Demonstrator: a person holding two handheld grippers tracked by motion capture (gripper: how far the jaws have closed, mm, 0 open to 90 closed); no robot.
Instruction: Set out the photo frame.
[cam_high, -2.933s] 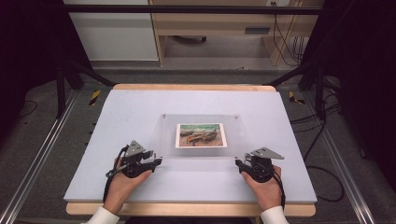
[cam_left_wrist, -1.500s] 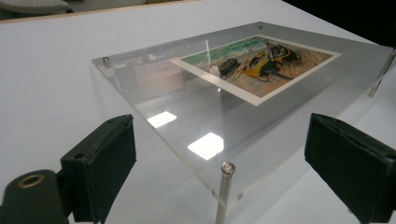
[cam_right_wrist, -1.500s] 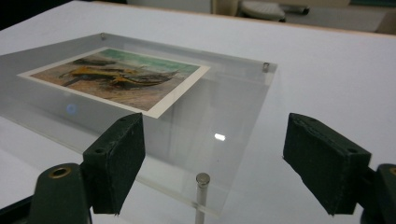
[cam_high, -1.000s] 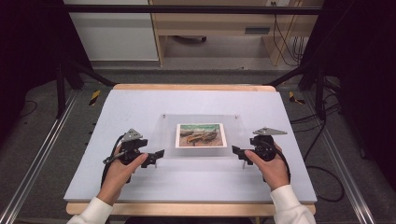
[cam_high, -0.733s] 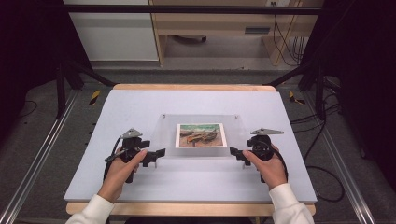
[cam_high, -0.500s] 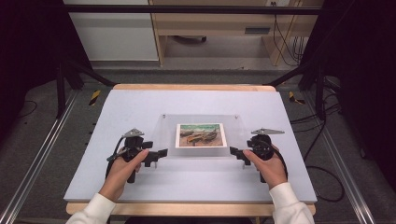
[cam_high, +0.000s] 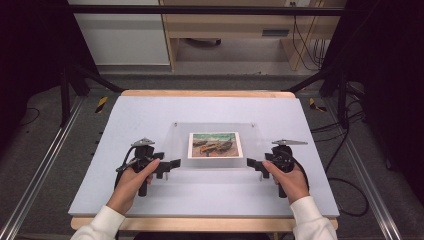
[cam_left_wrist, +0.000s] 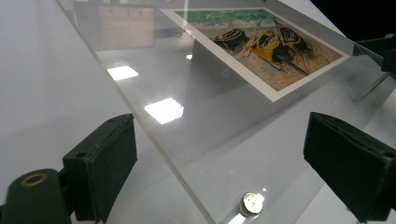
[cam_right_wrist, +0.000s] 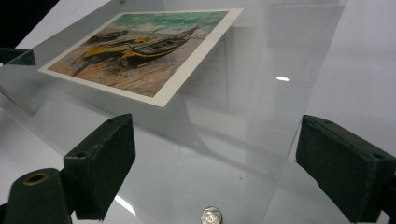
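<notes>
Two wide-open grippers, left gripper (cam_high: 172, 163) and right gripper (cam_high: 250, 163), straddle the clear sheet's (cam_high: 215, 165) near corners. It looks stiff and slippery; pinch those corners.

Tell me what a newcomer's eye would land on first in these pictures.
First, the colourful print of beached boats, sandwiched in a clear acrylic frame at the middle of the pale table. Next, the two black grippers at the frame's near corners: the left gripper at its left corner, the right gripper at its right, both open. In the gripper views, a shiny metal standoff screw glints at each corner between the jaws.
</notes>
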